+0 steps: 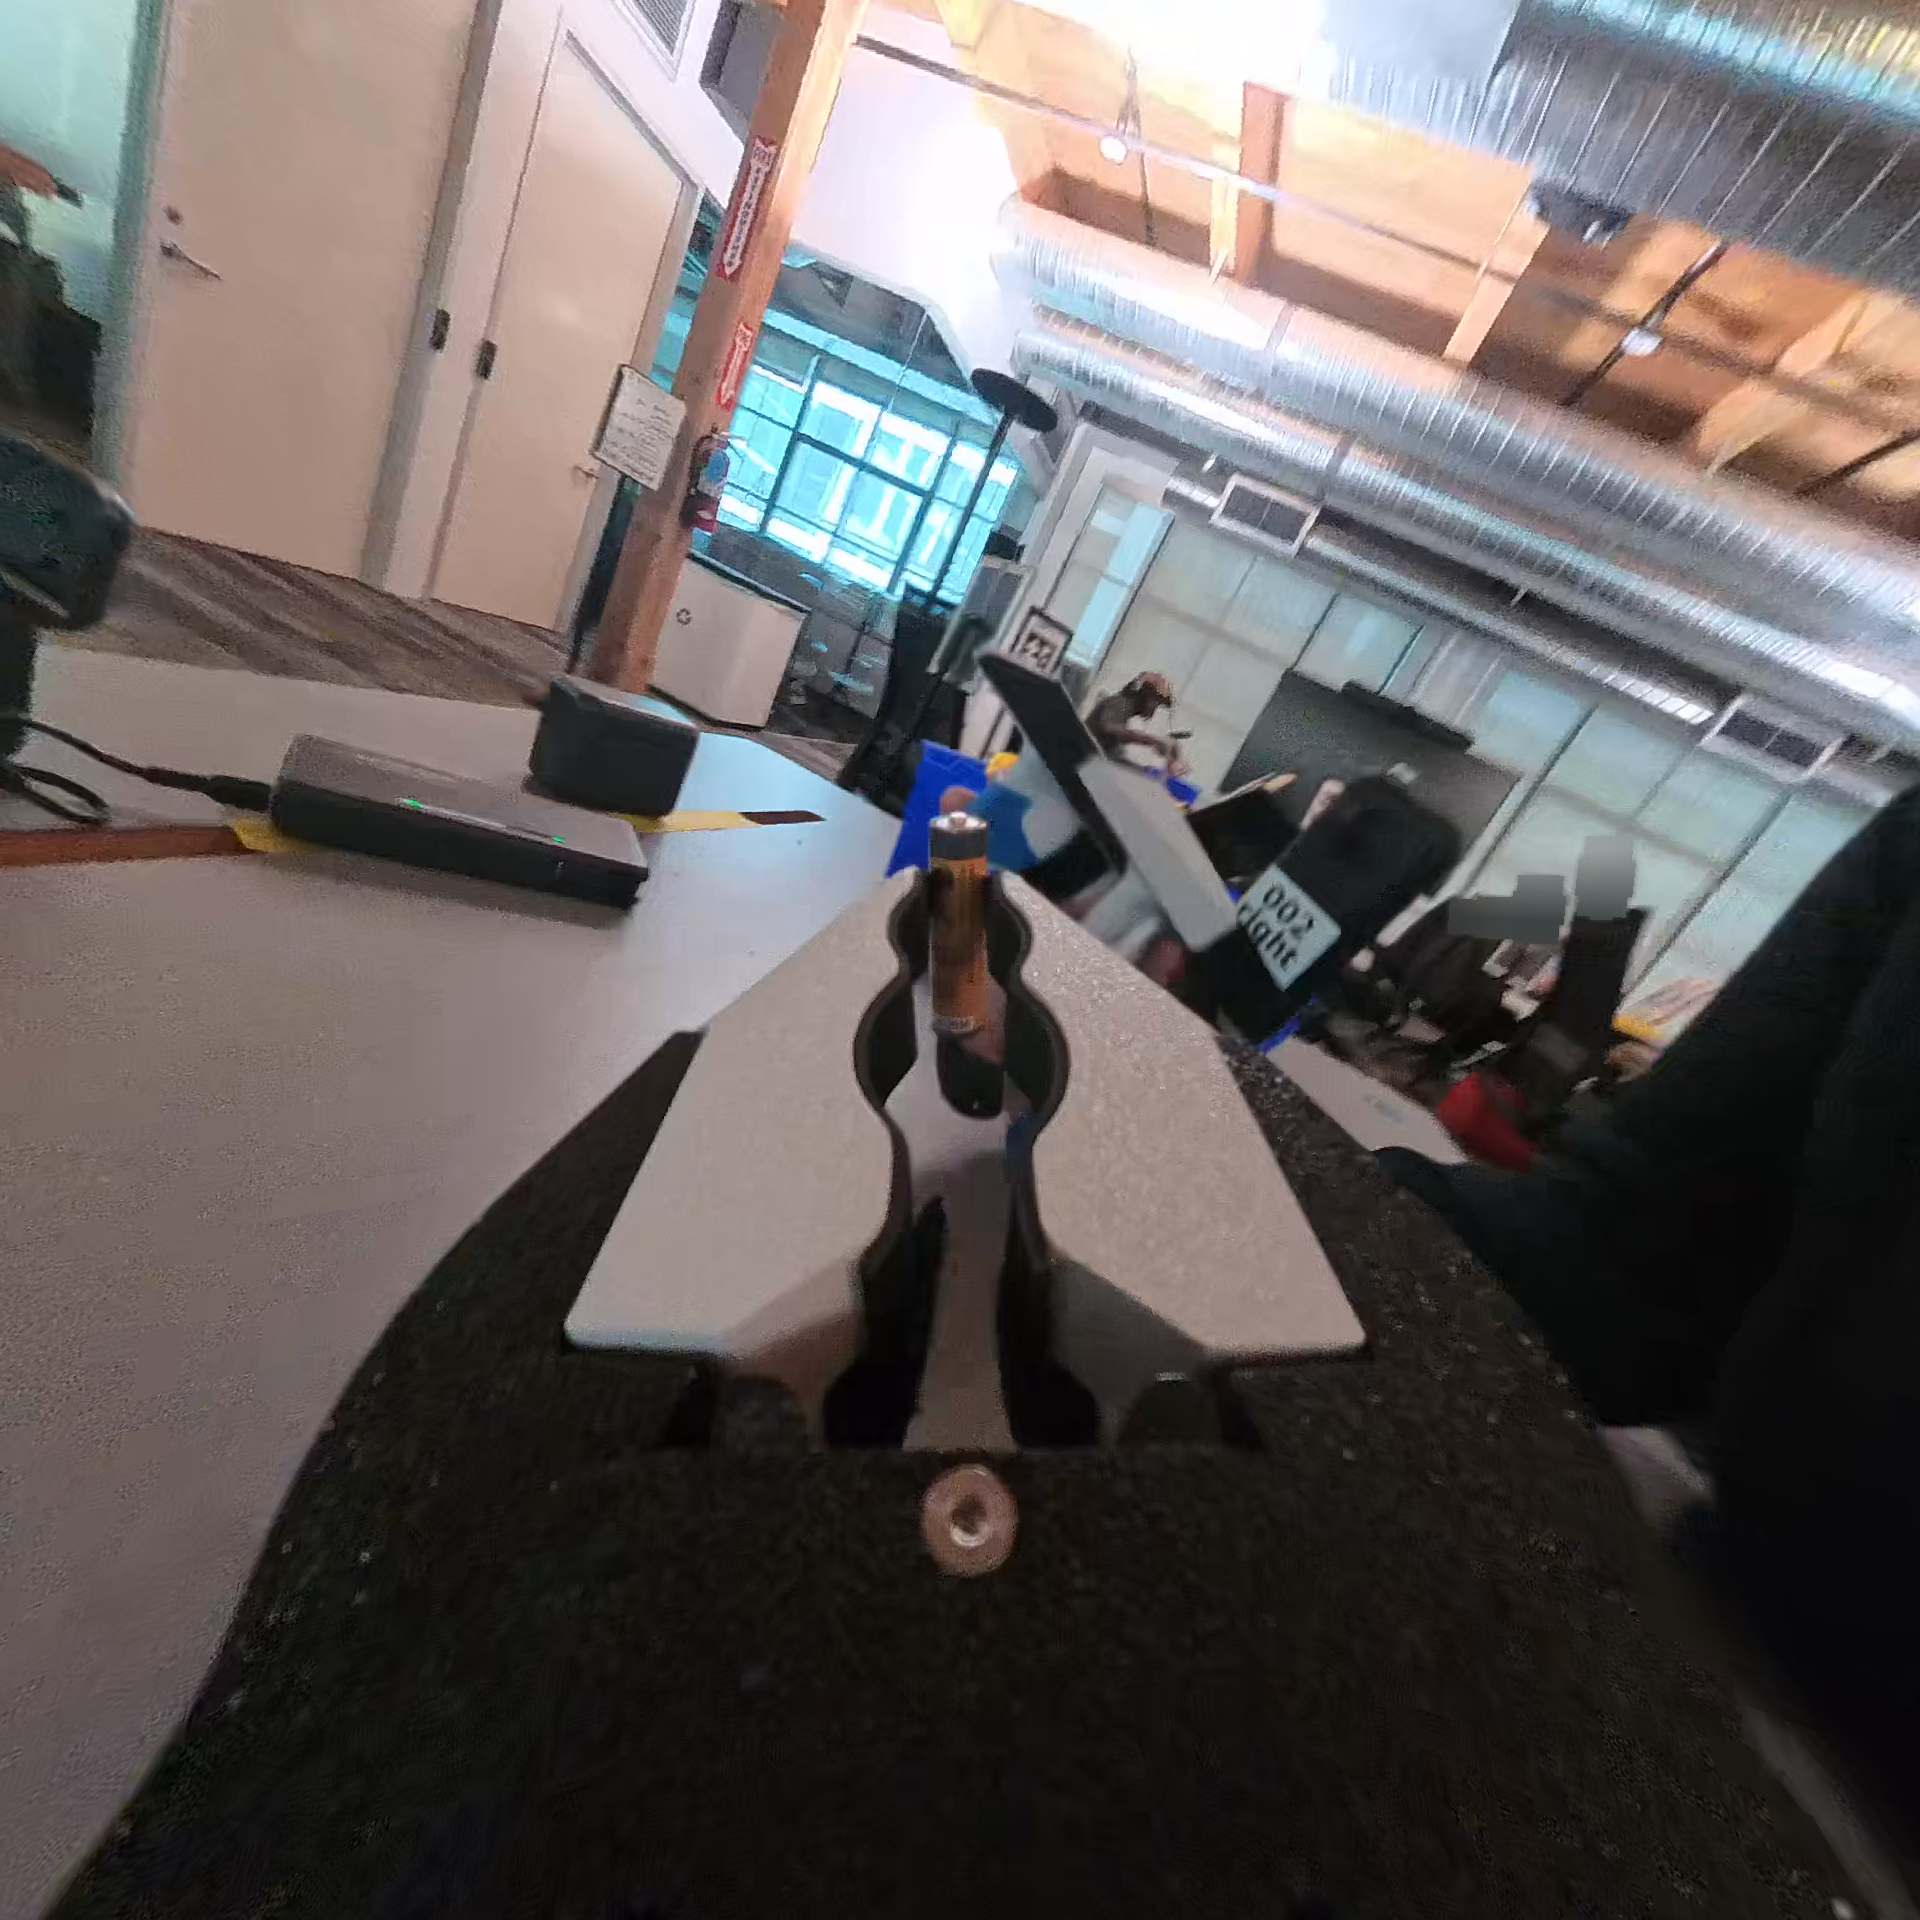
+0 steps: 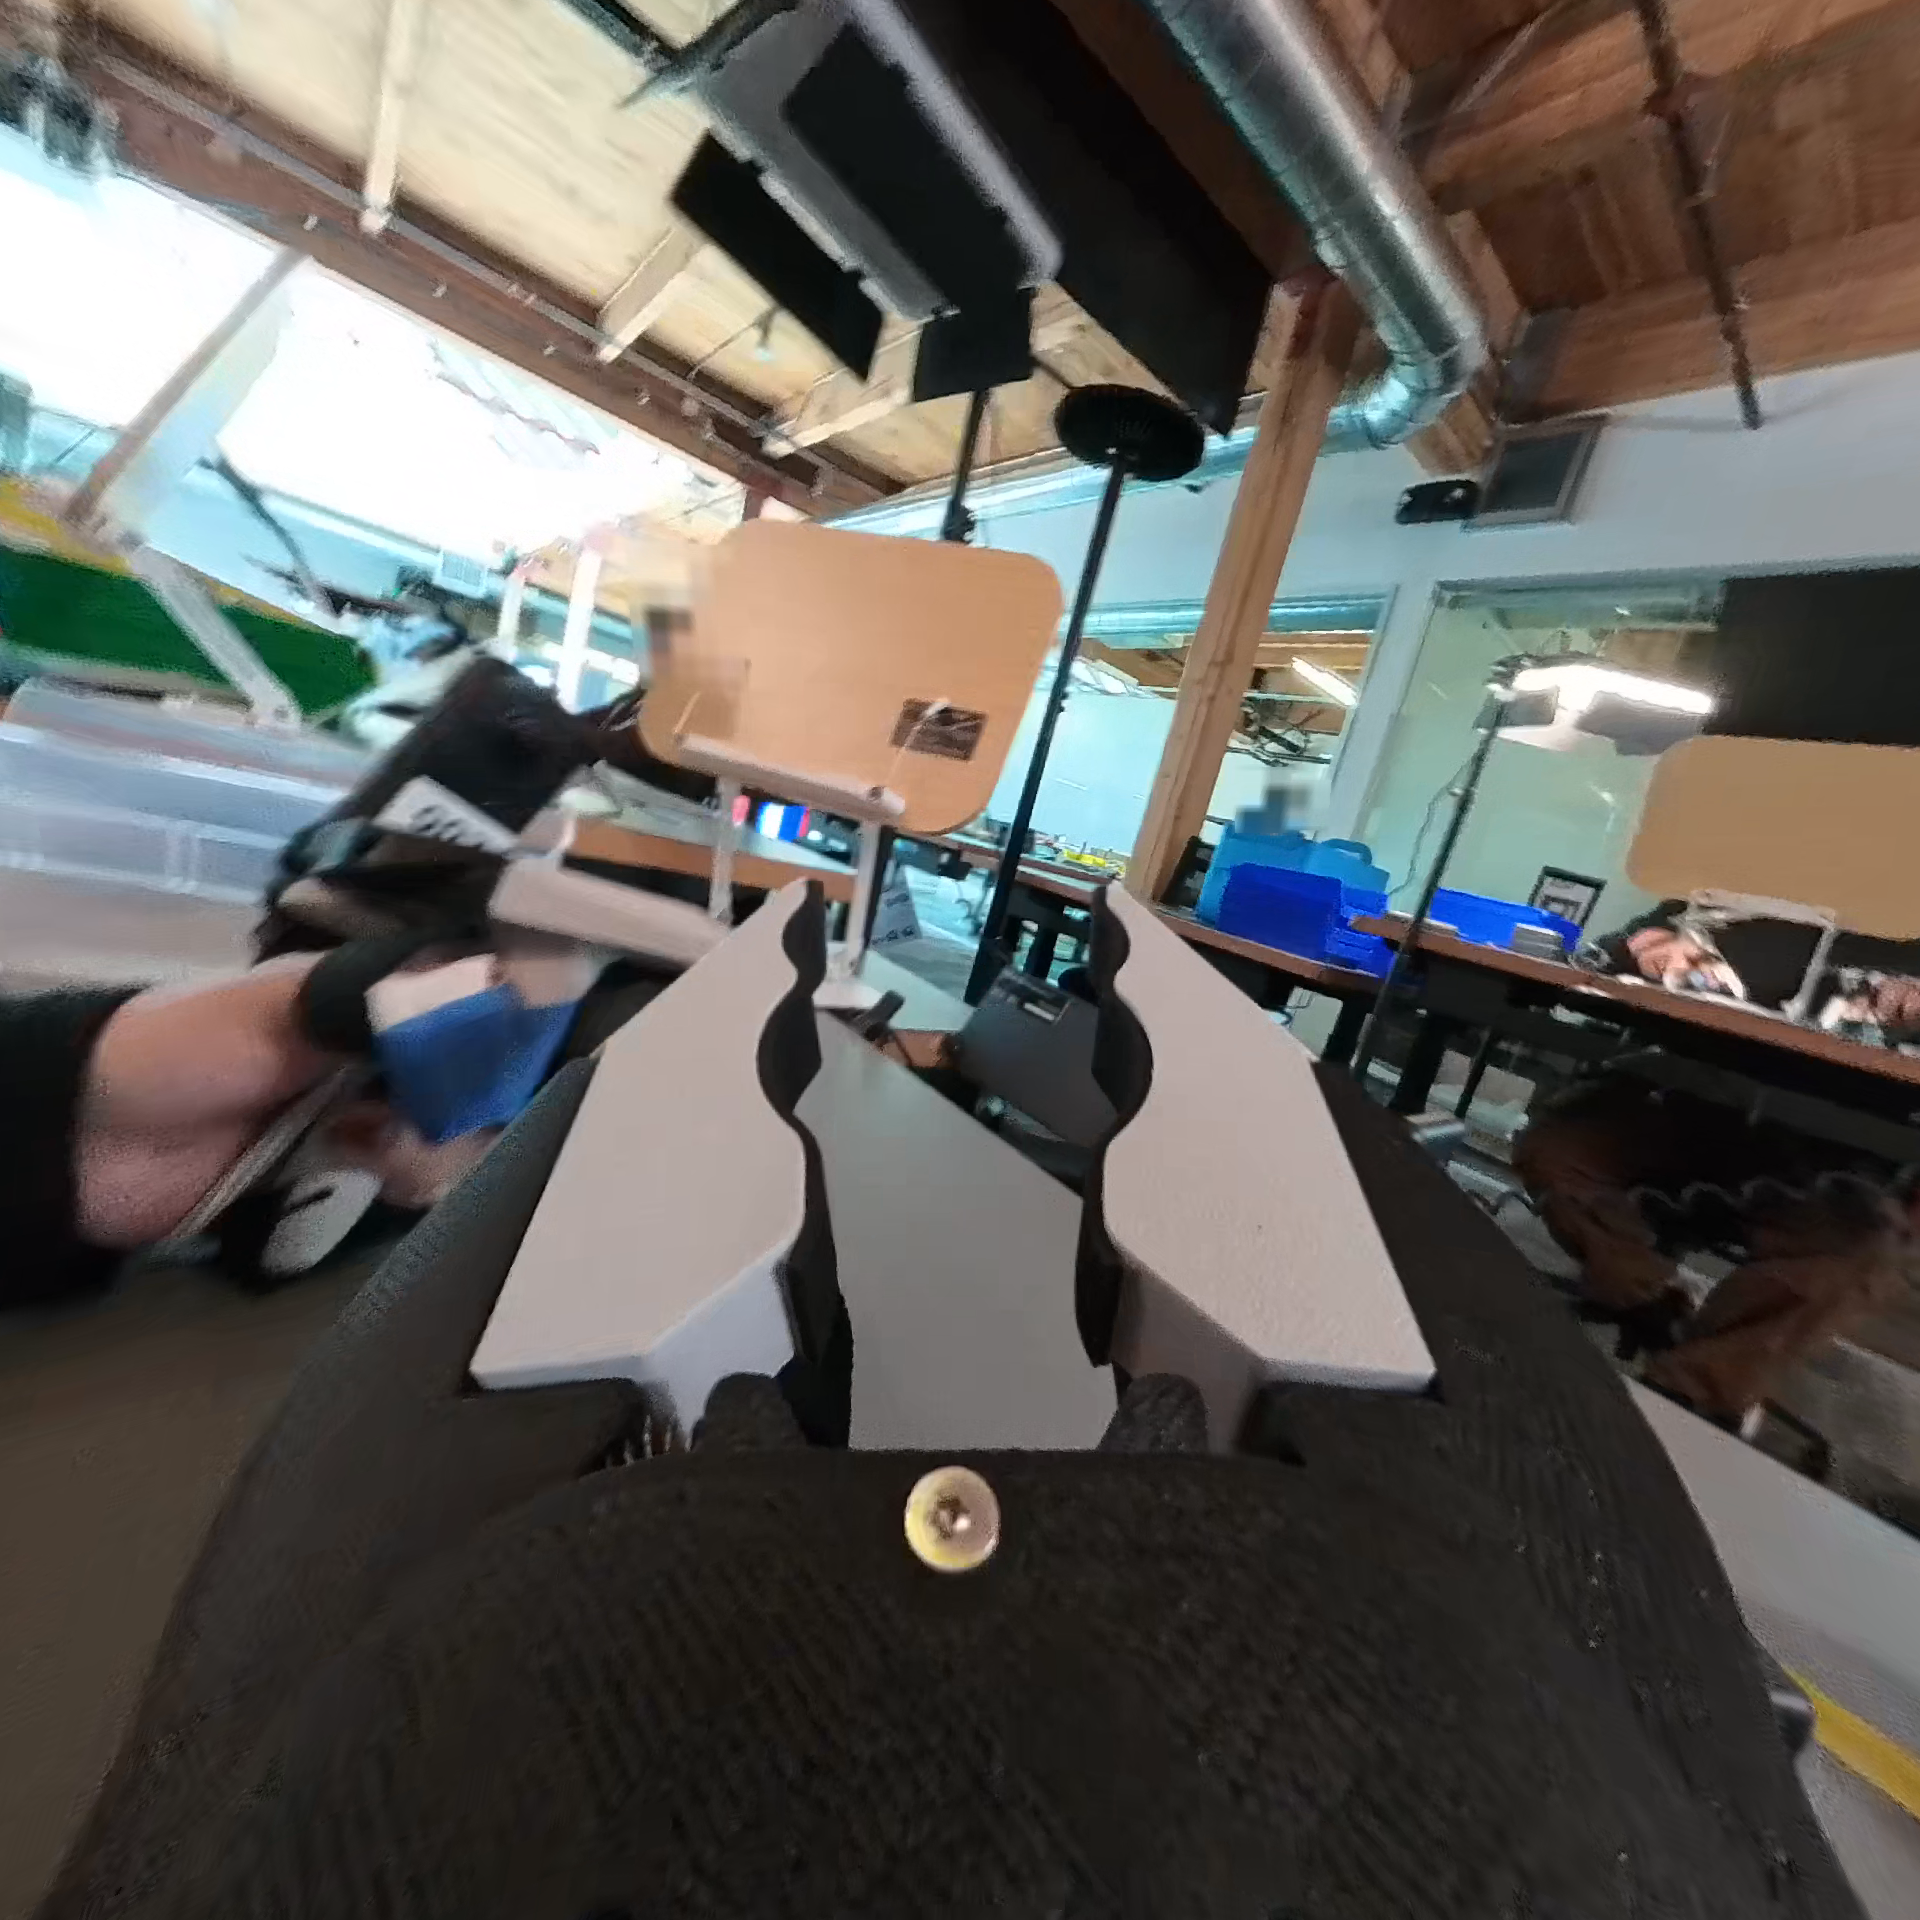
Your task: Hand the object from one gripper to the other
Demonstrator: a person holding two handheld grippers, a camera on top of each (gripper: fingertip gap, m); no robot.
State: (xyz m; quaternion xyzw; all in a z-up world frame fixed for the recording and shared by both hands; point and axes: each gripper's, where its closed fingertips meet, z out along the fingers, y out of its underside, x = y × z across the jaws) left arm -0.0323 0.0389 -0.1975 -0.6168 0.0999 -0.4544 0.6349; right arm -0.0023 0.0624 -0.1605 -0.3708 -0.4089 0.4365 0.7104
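In the left wrist view my left gripper (image 1: pixel 958 914) is shut on a small orange and black battery (image 1: pixel 957 925), held upright between the grey fingertips, its metal end sticking up above them. The right gripper (image 1: pixel 1101 821) shows beyond it, up and to the right, tilted, with a hand in a blue glove on it. In the right wrist view my right gripper (image 2: pixel 956 925) is open and empty, raised above the table. The left gripper (image 2: pixel 416 862) appears blurred at the left of that view, held by a hand; the battery is not visible there.
A grey table (image 1: pixel 312 1091) lies below. On it are a flat black device with green lights (image 1: pixel 457 821), its cable, a black box (image 1: pixel 613 743) and a yellow tape strip. A dark sleeve (image 1: pixel 1766 1143) fills the right. Other desks and blue bins (image 2: pixel 1309 904) stand behind.
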